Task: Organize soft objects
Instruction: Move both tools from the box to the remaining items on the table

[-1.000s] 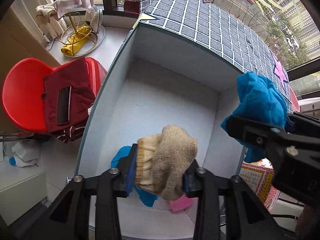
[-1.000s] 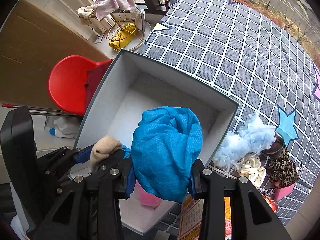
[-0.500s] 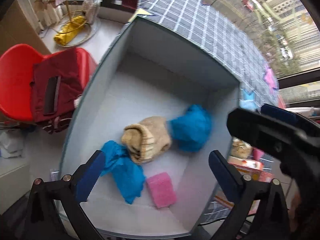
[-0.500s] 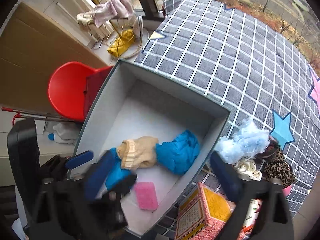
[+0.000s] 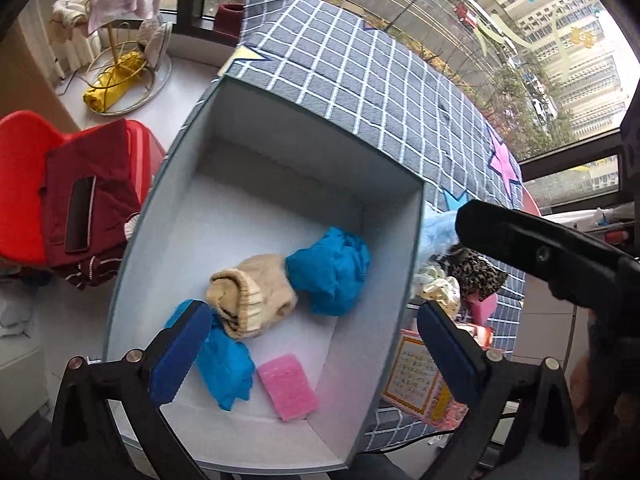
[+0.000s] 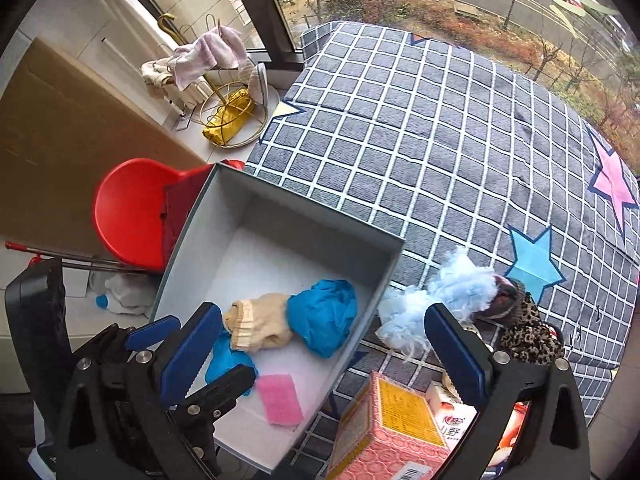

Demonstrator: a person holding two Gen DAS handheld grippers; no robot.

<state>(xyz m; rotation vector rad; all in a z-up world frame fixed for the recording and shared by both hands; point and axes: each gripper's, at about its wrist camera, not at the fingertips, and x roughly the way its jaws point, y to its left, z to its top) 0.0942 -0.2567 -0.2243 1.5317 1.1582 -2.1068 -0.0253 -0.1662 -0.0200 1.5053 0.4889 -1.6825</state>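
A grey box (image 5: 280, 120) (image 6: 288, 196) stands on the checked tablecloth. Inside lie a beige knitted sock (image 5: 252, 294) (image 6: 260, 320), a blue cloth ball (image 5: 330, 270) (image 6: 322, 316), a second blue cloth (image 5: 226, 360) (image 6: 224, 360) and a pink sponge (image 5: 287, 386) (image 6: 279, 399). My left gripper (image 5: 316, 354) is open and empty above the box's near end. My right gripper (image 6: 324, 356) is open and empty above the box's right wall. A light blue fluffy piece (image 6: 436, 296) and a leopard-print cloth (image 6: 528, 332) lie on the cloth right of the box.
A pink and yellow carton (image 6: 394, 428) stands near the front right of the box. A red chair (image 5: 24, 184) with dark red clothes is left of the table. A gold wire rack (image 6: 228, 116) with towels and a yellow item stands by the window.
Both grippers opened and let go: the beige sock and the blue cloth ball dropped into the box. Both grippers then rose and drew back from it.
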